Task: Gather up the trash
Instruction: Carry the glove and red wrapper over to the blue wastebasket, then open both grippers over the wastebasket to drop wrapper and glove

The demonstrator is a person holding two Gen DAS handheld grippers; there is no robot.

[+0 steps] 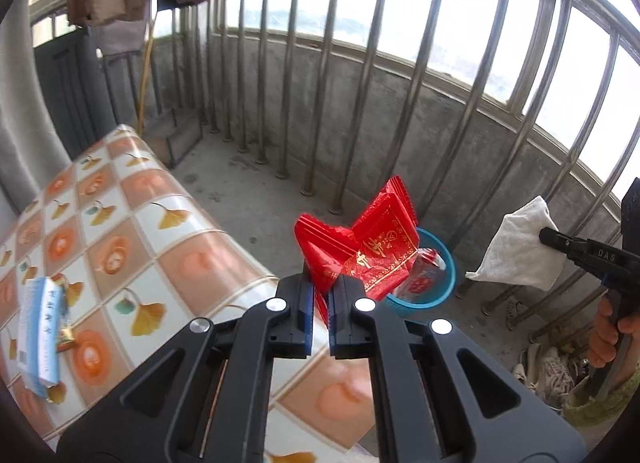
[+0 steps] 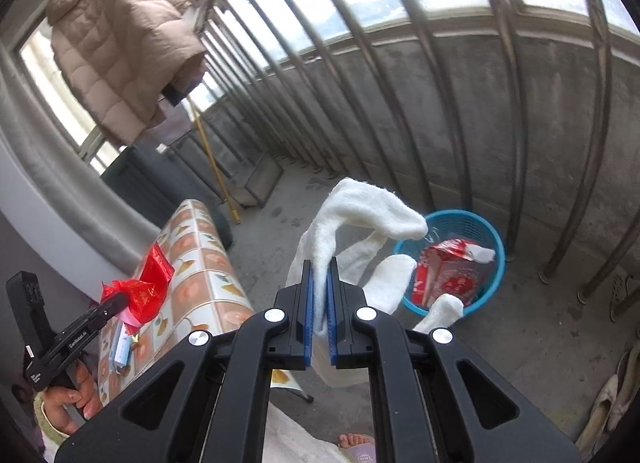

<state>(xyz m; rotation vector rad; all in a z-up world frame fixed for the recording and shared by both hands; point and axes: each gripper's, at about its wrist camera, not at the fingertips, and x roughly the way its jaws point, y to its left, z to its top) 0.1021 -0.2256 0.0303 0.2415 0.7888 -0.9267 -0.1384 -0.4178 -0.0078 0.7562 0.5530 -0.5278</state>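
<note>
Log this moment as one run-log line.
left gripper: shut on red foil wrappers | right gripper: shut on white tissue | blue plastic basket: holds trash

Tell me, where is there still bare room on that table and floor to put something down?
Most of the tiled table is bare; only its near end is cluttered, by a blue box. The concrete floor between table, railing and blue basket is open. The basket already holds red packaging; shoes crowd the floor beside the railing.

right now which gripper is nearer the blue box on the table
Left. The left gripper is beside the table edge near the blue box; the right gripper is out over the floor.
</note>
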